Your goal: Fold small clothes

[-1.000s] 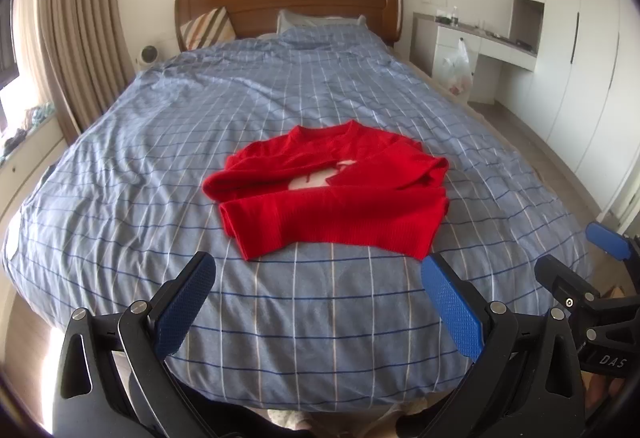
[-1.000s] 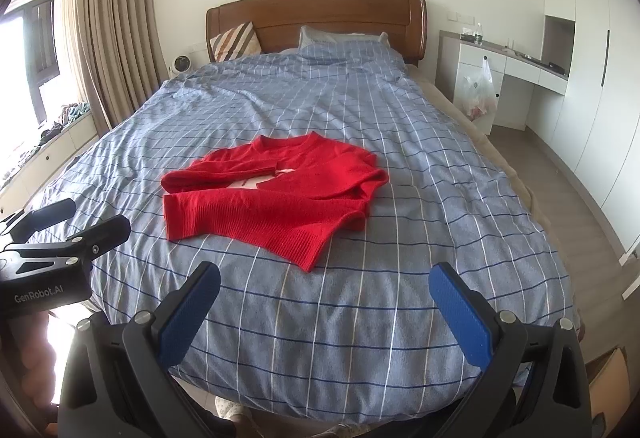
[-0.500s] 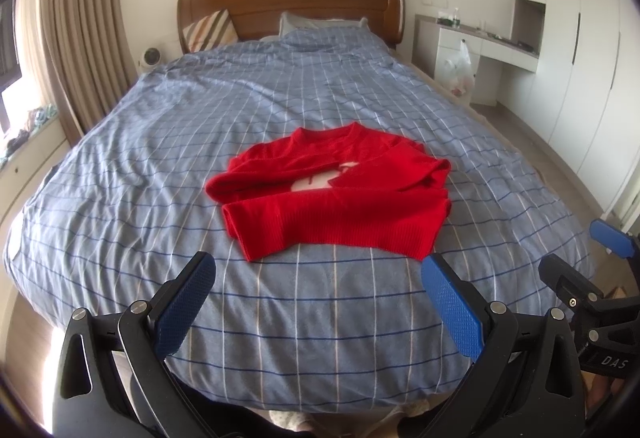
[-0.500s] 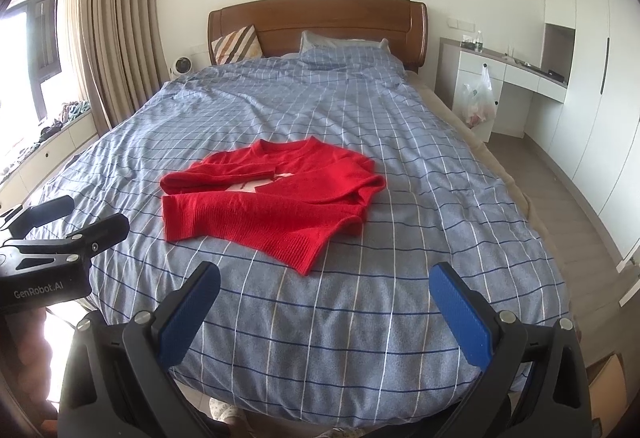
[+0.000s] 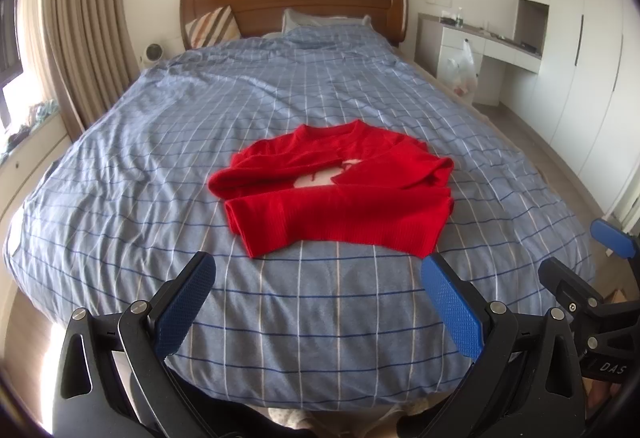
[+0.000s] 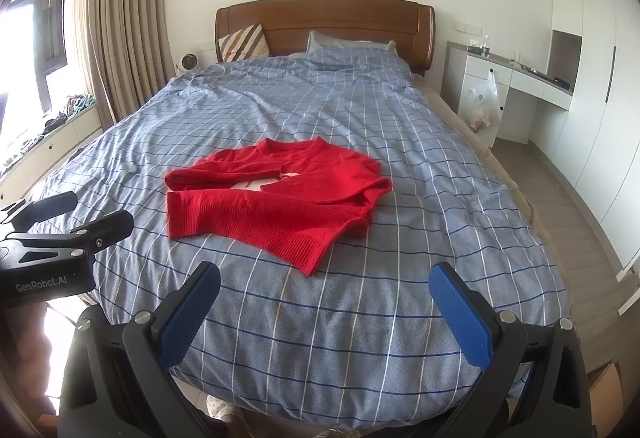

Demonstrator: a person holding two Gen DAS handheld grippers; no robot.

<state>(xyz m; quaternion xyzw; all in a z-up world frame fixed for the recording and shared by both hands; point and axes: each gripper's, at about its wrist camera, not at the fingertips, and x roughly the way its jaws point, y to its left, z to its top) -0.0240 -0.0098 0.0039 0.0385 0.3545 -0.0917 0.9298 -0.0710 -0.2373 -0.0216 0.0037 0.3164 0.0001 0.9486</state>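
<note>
Lying folded on the checked blue duvet (image 5: pixel 160 165), the red sweater (image 5: pixel 336 193) sits mid-bed. Left gripper (image 5: pixel 316 302) and right gripper (image 6: pixel 324 312) hover at the near edge, jaws apart, empty.

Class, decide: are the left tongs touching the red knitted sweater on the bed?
Apart. In the left wrist view the left tongs stand open, and a strip of blue checked bedspread shows between their fingertips and the red knitted sweater.

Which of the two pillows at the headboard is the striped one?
The striped pillow is the one propped against the left end of the wooden headboard. It has brown and cream diagonal bands; the other, a plain grey pillow, lies near the middle.
</note>
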